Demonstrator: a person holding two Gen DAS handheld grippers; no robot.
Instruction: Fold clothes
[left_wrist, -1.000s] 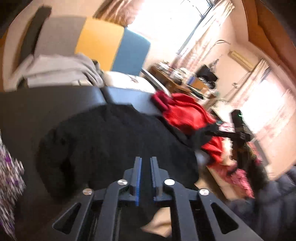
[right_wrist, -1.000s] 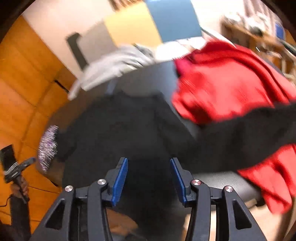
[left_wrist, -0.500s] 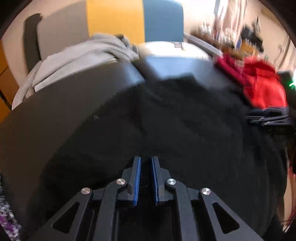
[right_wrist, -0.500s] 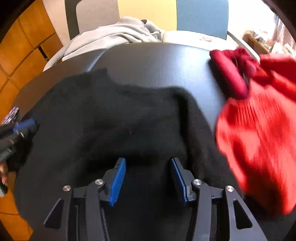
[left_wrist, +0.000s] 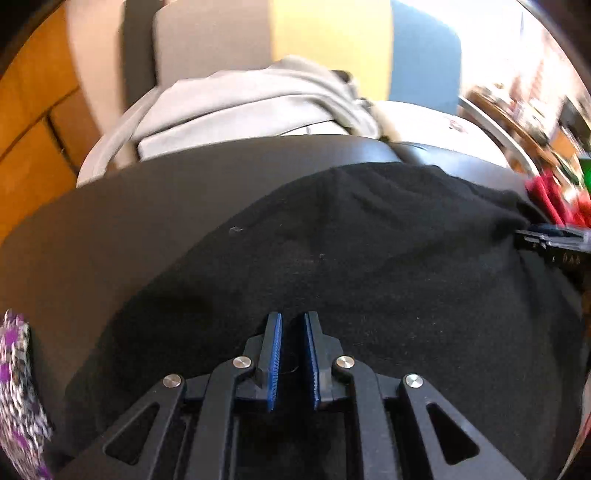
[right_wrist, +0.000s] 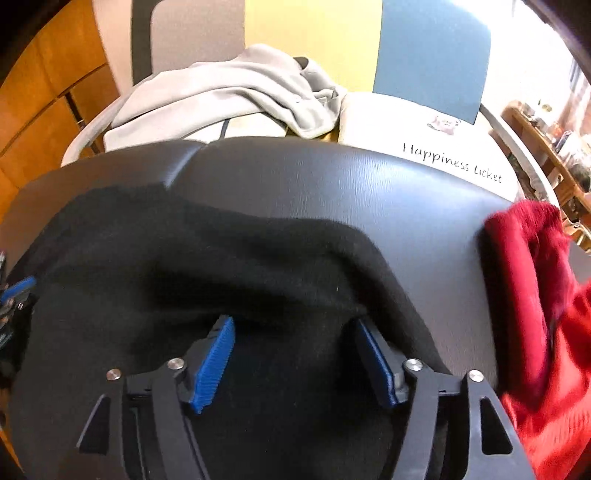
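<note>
- Black sweater (right_wrist: 258, 280) lies spread on the dark desk (right_wrist: 369, 184), a red garment (right_wrist: 535, 314) just beside it.
- Left gripper (left_wrist: 292, 332): jaws nearly together; whether cloth is pinched, I cannot tell.
- Right gripper (right_wrist: 295, 332): jaws apart, just been opening, sweater beneath and between them.

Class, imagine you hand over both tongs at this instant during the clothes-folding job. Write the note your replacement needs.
Left tongs: nearly closed, low over the black sweater; can't tell whether cloth is pinched.
Right tongs: open, jaws have just been opening; the sweater lies between them, not gripped.
Things: black sweater spread on the dark table; red garment heaped at its right; grey garment behind the table.
Done: sweater laid out, wrinkled, no fold visible.
Left: smooth and fold it; the red garment probably next.
</note>
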